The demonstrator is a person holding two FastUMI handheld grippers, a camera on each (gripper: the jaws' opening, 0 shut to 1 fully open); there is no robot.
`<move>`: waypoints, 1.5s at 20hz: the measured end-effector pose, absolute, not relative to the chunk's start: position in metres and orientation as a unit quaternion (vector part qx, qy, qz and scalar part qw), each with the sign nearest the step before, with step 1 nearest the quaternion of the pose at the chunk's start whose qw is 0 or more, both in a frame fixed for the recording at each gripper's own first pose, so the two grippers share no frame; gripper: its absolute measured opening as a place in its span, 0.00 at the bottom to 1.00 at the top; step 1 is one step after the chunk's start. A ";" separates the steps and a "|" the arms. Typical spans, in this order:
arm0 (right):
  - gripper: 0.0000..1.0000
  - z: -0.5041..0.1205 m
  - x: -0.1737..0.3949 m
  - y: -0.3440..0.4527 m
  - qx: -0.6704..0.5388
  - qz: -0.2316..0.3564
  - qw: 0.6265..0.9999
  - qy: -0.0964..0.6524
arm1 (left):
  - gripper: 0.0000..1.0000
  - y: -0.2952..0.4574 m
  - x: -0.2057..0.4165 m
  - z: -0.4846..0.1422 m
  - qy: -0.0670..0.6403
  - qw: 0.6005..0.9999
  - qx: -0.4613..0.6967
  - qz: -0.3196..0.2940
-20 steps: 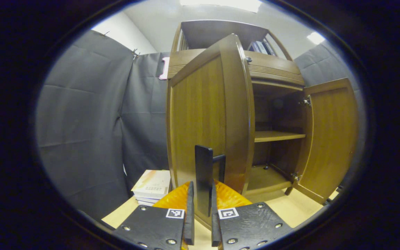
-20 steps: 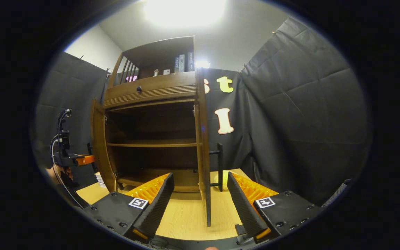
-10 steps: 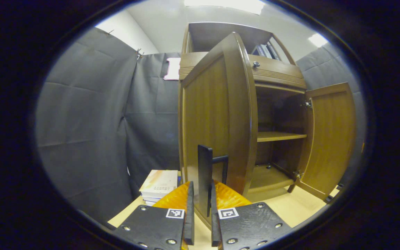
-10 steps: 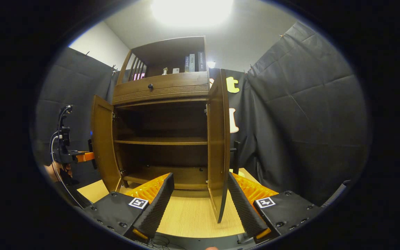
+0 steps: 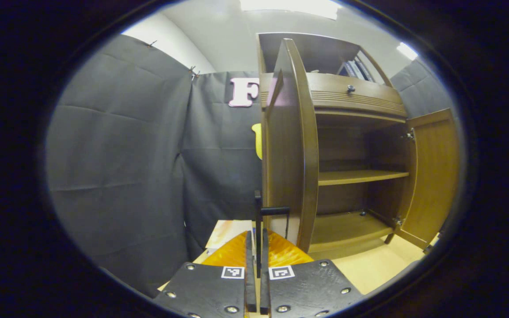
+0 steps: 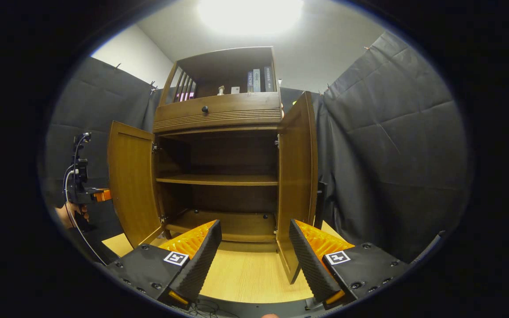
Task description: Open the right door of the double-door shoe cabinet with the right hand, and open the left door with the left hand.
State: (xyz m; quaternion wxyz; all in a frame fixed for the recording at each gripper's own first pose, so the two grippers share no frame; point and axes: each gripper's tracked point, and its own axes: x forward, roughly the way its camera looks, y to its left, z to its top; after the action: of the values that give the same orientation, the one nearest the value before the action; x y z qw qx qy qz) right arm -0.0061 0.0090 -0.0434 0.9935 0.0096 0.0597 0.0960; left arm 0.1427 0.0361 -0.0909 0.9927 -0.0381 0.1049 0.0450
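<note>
Both doors stand open: the left gripper (image 5: 256, 274) clamps the upright handle (image 5: 258, 221) dead ahead, while the right gripper (image 6: 254, 247) gapes, holding nothing.

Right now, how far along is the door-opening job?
Done: the right door stands swung wide, and the right gripper is open and off it. In hand: the left gripper is clamped on the left door's handle, with the left door swung out edge-on to its camera. Left: release that handle.
</note>
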 end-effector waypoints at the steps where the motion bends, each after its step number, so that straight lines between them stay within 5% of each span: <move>1: 0.96 -0.044 -0.006 0.014 0.009 0.098 0.993 0.061 | 0.09 0.044 0.142 -0.090 0.105 0.993 -0.037 0.049; 14: 0.96 -0.034 -0.024 0.041 0.004 0.100 0.994 0.053 | 0.09 0.090 0.099 -0.083 0.097 0.993 -0.034 0.064; 30: 0.92 -0.010 -0.061 -0.014 0.004 0.096 0.995 0.032 | 0.05 0.018 -0.024 -0.014 0.066 0.997 -0.015 0.047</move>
State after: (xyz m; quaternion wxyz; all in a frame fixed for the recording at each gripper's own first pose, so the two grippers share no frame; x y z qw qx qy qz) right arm -0.0606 -0.0136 -0.0103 0.9949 0.0045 0.0315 0.0959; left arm -0.0242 0.0178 -0.0137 0.9966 -0.0151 0.0663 0.0468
